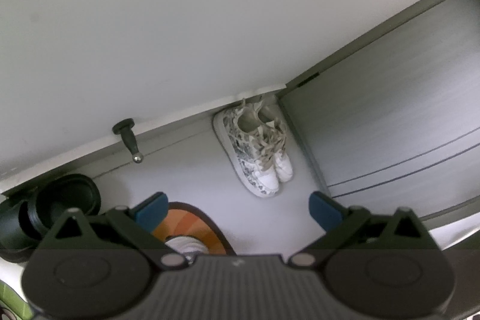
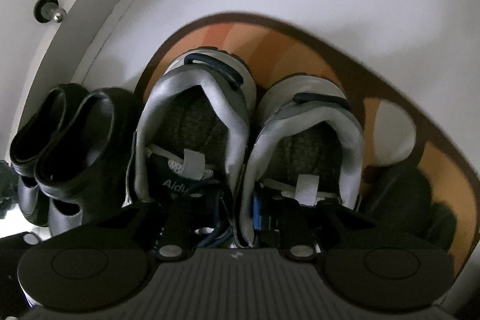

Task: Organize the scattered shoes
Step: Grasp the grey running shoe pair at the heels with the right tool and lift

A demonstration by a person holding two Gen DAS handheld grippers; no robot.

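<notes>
A pair of grey sneakers (image 2: 210,116) stands side by side on an orange mat (image 2: 300,50), seen from straight above in the right wrist view. My right gripper (image 2: 240,215) is shut on the two inner collars where the sneakers meet, with one blue pad inside the right-hand shoe. A pair of black slippers (image 2: 66,140) lies just left of them. In the left wrist view, a white patterned pair of sneakers (image 1: 258,149) sits in the corner against the wall. My left gripper (image 1: 237,212) hangs open above the floor, well short of that pair, with nothing between its fingers.
A black door stopper (image 1: 129,143) sticks out from the baseboard left of the patterned pair. A grey door or panel (image 1: 390,125) closes the corner on the right. The black slippers (image 1: 66,200) and the mat's edge (image 1: 192,227) lie below the left gripper.
</notes>
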